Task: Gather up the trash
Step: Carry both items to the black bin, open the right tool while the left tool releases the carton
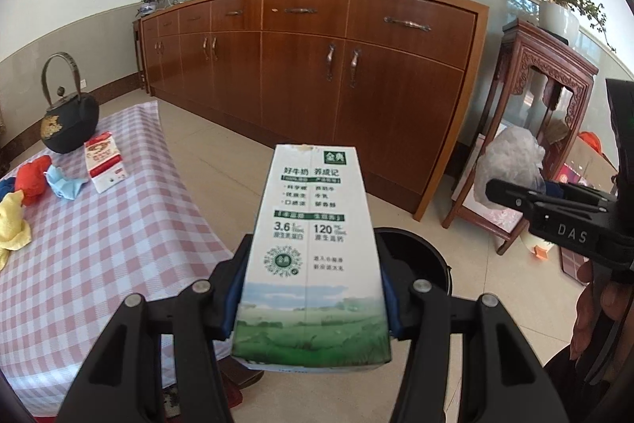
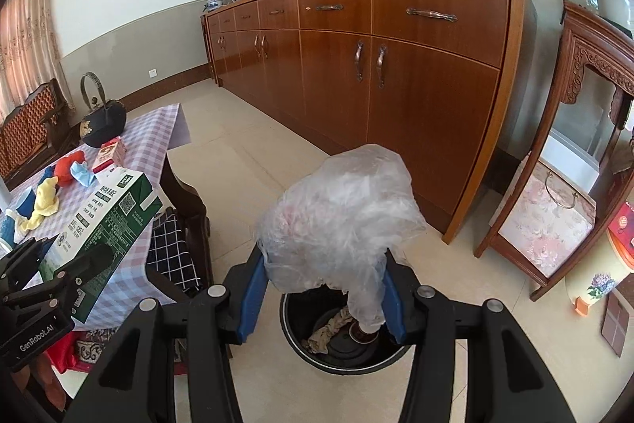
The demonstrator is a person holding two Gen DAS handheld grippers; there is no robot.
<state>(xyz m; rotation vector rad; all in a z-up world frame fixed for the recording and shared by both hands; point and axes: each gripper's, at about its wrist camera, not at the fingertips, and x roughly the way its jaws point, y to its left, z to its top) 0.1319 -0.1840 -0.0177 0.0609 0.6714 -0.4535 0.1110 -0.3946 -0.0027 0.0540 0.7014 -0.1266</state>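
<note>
My left gripper (image 1: 311, 304) is shut on a white and green milk carton (image 1: 313, 244), which sticks out forward between the blue pads. Behind the carton, the rim of a black trash bin (image 1: 432, 256) shows on the floor. My right gripper (image 2: 323, 292) is shut on a crumpled clear plastic bag (image 2: 340, 213), held right above the open bin (image 2: 337, 347), which holds scraps. In the right wrist view the carton (image 2: 107, 224) and left gripper (image 2: 75, 266) appear at the left. The right gripper (image 1: 511, 191) with the bag (image 1: 511, 161) shows at the right of the left wrist view.
A table with a pink checked cloth (image 1: 91, 244) carries a black kettle (image 1: 69, 121), a small red-white carton (image 1: 105, 161) and coloured crumpled cloths (image 1: 31, 181). A long wooden sideboard (image 1: 317, 74) stands behind, a carved stand (image 1: 543, 129) at right, a dark chair (image 2: 182, 224) beside the bin.
</note>
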